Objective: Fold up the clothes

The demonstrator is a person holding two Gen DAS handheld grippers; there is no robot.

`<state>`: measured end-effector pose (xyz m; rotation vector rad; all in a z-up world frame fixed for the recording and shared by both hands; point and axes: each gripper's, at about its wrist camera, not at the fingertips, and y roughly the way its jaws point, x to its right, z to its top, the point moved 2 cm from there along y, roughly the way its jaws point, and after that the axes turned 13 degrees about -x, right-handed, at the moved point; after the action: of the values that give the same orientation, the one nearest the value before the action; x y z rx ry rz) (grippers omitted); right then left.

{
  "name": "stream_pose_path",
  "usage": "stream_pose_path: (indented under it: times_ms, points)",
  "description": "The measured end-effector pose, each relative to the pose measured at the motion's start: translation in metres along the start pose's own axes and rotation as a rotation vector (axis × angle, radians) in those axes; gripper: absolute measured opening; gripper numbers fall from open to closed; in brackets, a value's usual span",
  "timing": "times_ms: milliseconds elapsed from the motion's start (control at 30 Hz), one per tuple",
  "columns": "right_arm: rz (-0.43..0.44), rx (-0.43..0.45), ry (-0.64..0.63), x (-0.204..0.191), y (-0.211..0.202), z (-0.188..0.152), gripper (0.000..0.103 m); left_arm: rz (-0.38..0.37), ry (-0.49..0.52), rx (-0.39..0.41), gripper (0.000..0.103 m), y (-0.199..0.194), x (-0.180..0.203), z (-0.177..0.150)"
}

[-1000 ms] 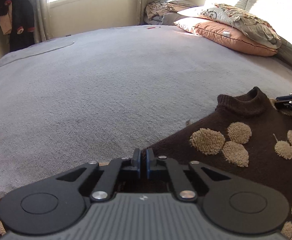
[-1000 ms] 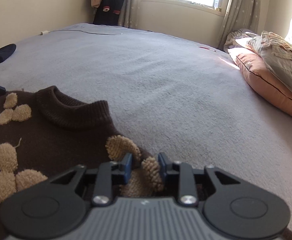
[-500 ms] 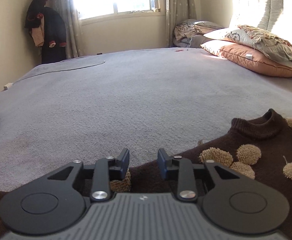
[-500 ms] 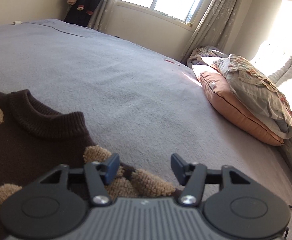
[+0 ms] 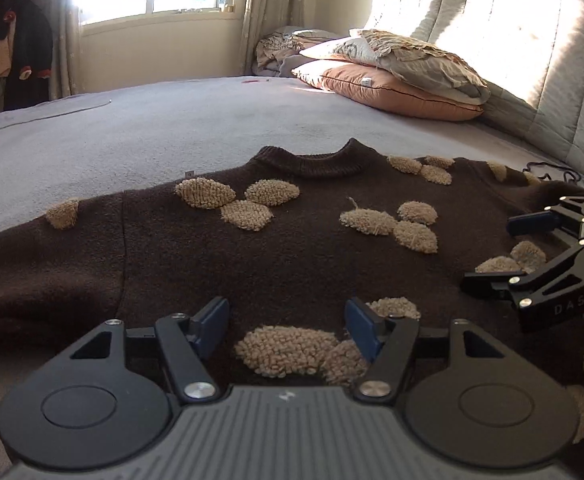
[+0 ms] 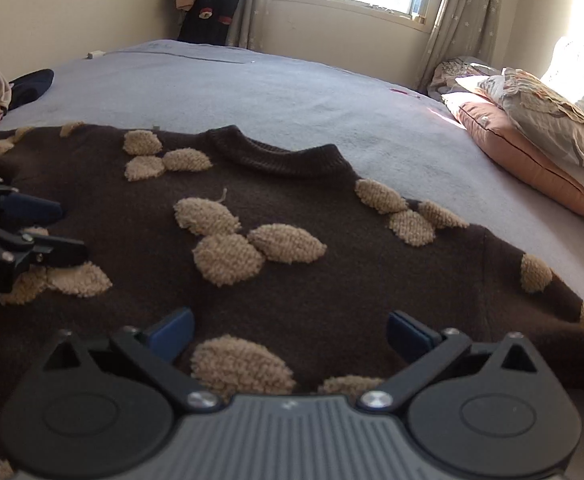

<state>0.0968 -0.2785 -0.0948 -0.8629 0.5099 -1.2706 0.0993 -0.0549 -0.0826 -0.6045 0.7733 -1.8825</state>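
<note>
Both the left tongs (image 5: 287, 330) and right tongs (image 6: 289, 332) are opening, gripping nothing, above the sweater (image 5: 292, 264) spread flat on the bed (image 5: 171, 128).

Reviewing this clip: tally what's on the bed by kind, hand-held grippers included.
Brown sweater: 1
Pillows: 2, an orange one under a patterned one
Hand-held grippers: 2, left and right, both opening above the sweater, gripping nothing
Total: 5

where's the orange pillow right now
The orange pillow lies at the far right of the bed by the headboard, under a crumpled beige quilt; the right wrist view shows it at the right edge.
</note>
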Motion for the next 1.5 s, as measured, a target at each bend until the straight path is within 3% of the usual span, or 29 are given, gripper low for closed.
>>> stream_pose_path:
  times_ms: [133,267,367,467,600,700,833,967,1167,1233,1267,1333,1400,1467,1500]
  points:
    - [0.075,-0.018,0.109,0.025,-0.026,-0.039,0.103,-0.032,0.004,-0.027,0.074,-0.03,0.001,-0.029]
    - [0.049,-0.02,0.034,0.04,-0.054,-0.061,0.103,-0.024,0.159,-0.047,0.074,-0.057,0.017,-0.049]
    - [-0.066,0.037,0.04,0.06,-0.067,-0.055,0.103,-0.059,0.101,-0.016,0.074,-0.068,0.019,-0.043]
    - [-0.145,0.05,0.179,0.101,-0.068,-0.037,0.103,-0.092,-0.029,0.012,0.074,-0.067,0.025,-0.024]
    - [-0.14,0.082,0.469,0.166,-0.072,-0.041,0.103,-0.138,-0.086,-0.005,0.074,-0.048,0.052,0.007]
    - [-0.17,0.078,0.584,0.214,-0.08,-0.059,0.103,-0.161,-0.015,-0.013,0.074,-0.026,0.086,0.033]
    - [-0.284,0.081,0.602,0.273,-0.095,-0.078,0.103,-0.188,0.109,0.005,0.074,0.009,0.142,0.069]
    - [-0.414,0.074,0.559,0.327,-0.101,-0.092,0.103,-0.248,0.165,0.003,0.074,0.047,0.187,0.097]
    - [-0.451,-0.004,0.55,0.381,-0.075,-0.115,0.102,-0.319,0.247,0.043,0.074,0.096,0.247,0.123]
    - [-0.435,-0.016,0.524,0.382,-0.064,-0.12,0.094,-0.332,0.267,0.054,0.074,0.106,0.263,0.128]
    - [-0.428,-0.024,0.5,0.38,-0.058,-0.122,0.085,-0.344,0.272,0.058,0.074,0.11,0.269,0.131]
    - [-0.41,-0.041,0.427,0.369,-0.047,-0.123,0.065,-0.376,0.282,0.054,0.073,0.116,0.28,0.134]
    - [-0.43,-0.046,0.337,0.356,-0.039,-0.122,0.03,-0.401,0.303,0.039,0.073,0.121,0.289,0.135]
    - [-0.499,-0.04,0.274,0.349,-0.038,-0.118,0.004,-0.411,0.333,0.023,0.073,0.125,0.298,0.135]
    - [-0.523,-0.006,0.279,0.351,-0.044,-0.114,0.003,-0.418,0.347,0.016,0.073,0.126,0.301,0.134]
